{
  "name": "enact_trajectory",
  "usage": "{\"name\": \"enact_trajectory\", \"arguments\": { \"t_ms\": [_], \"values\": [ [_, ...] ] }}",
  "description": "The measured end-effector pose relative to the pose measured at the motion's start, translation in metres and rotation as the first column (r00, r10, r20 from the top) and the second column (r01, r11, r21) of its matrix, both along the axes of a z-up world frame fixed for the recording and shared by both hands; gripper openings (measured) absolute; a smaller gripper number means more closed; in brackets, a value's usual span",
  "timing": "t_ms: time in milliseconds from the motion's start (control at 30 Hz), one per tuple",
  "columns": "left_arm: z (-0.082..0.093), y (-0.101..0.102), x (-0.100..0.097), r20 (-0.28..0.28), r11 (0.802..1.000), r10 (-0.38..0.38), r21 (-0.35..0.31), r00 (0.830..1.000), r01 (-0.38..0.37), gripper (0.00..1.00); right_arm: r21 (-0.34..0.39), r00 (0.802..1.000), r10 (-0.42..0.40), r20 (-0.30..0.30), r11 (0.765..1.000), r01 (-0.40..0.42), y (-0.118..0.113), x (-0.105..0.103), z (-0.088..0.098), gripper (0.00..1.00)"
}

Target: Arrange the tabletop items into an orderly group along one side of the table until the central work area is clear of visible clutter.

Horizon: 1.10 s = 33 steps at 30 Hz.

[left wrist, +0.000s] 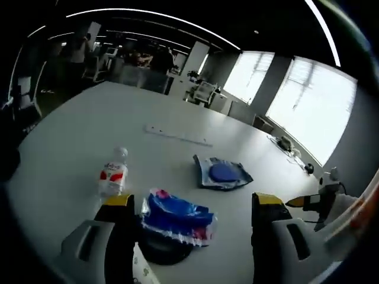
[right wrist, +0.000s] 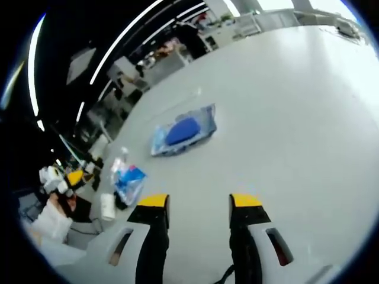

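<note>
A crumpled blue, red and white packet (left wrist: pixel 177 216) lies on a black round thing (left wrist: pixel 163 249), low between the jaws of my left gripper (left wrist: pixel 193 204), which stands wide open and apart from it. A small bottle (left wrist: pixel 113 173) with a red label stands just ahead on the left. A clear bag with a blue round item (left wrist: pixel 222 173) lies further out. My right gripper (right wrist: pixel 200 204) is open over bare table, with that clear bag (right wrist: pixel 183 131) ahead of it. The packet (right wrist: pixel 130 180) and bottle (right wrist: pixel 121 161) sit to its left.
The table (left wrist: pixel 77 130) is large and white, with a thin white strip (left wrist: pixel 177 135) lying across its middle. The right gripper (left wrist: pixel 323 204) comes in at the right edge. A white-sleeved hand (right wrist: pixel 50 222) shows at the left. Desks and windows stand beyond the table.
</note>
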<state>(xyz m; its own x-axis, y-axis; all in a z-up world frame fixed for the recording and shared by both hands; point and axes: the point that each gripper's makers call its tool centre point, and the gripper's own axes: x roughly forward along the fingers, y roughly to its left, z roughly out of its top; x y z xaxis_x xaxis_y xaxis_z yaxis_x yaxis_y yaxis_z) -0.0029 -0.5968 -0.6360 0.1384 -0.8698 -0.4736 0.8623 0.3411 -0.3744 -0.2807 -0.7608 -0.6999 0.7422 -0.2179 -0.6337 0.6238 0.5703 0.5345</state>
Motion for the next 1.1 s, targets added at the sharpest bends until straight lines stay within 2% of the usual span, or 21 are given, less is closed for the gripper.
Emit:
{"name": "enact_trajectory", "arguments": {
  "t_ms": [100, 200, 333, 433, 567, 733, 867, 933, 1033, 1100],
  "values": [
    [-0.006, -0.001, 0.002, 0.009, 0.999, -0.008, 0.031, 1.0, 0.008, 0.79, 0.001, 1.0, 0.019, 0.001, 1.0, -0.019, 0.003, 0.006, 0.001, 0.38],
    [-0.02, 0.001, 0.008, 0.038, 0.993, -0.037, 0.111, 0.999, 0.033, 0.74, 0.009, 0.999, 0.053, -0.001, 0.999, -0.053, 0.01, 0.014, 0.0, 0.38],
    [-0.025, -0.006, 0.011, 0.049, 0.99, -0.057, 0.134, 0.997, 0.05, 0.71, 0.019, 0.994, 0.113, -0.003, 0.993, -0.113, 0.025, 0.026, -0.003, 0.37],
    [-0.034, -0.006, 0.014, 0.059, 0.982, -0.074, 0.18, 0.996, 0.062, 0.68, 0.028, 0.99, 0.144, 0.0, 0.989, -0.143, 0.035, 0.034, -0.004, 0.37],
    [-0.046, -0.002, 0.02, 0.058, 0.972, -0.077, 0.227, 0.995, 0.062, 0.63, 0.058, 0.981, 0.195, 0.017, 0.979, -0.195, 0.049, 0.047, -0.005, 0.36],
    [-0.058, 0.003, 0.026, 0.062, 0.958, -0.091, 0.277, 0.994, 0.07, 0.58, 0.072, 0.964, 0.265, 0.008, 0.962, -0.265, 0.066, 0.062, -0.005, 0.36],
    [-0.066, 0.005, 0.032, 0.068, 0.948, -0.092, 0.31, 0.993, 0.067, 0.54, 0.11, 0.946, 0.321, 0.047, 0.94, -0.324, 0.083, 0.086, -0.003, 0.36],
    [-0.071, 0.006, 0.034, 0.066, 0.942, -0.095, 0.328, 0.993, 0.068, 0.52, 0.125, 0.931, 0.359, 0.064, 0.923, -0.364, 0.093, 0.1, -0.002, 0.36],
    [-0.075, 0.005, 0.034, 0.086, 0.933, -0.118, 0.351, 0.989, 0.081, 0.48, 0.131, 0.897, 0.438, 0.065, 0.887, -0.443, 0.109, 0.121, -0.002, 0.36],
    [-0.08, 0.003, 0.034, 0.093, 0.925, -0.14, 0.368, 0.986, 0.097, 0.45, 0.132, 0.887, 0.457, 0.069, 0.877, -0.463, 0.114, 0.133, -0.002, 0.36]
  ]
}}
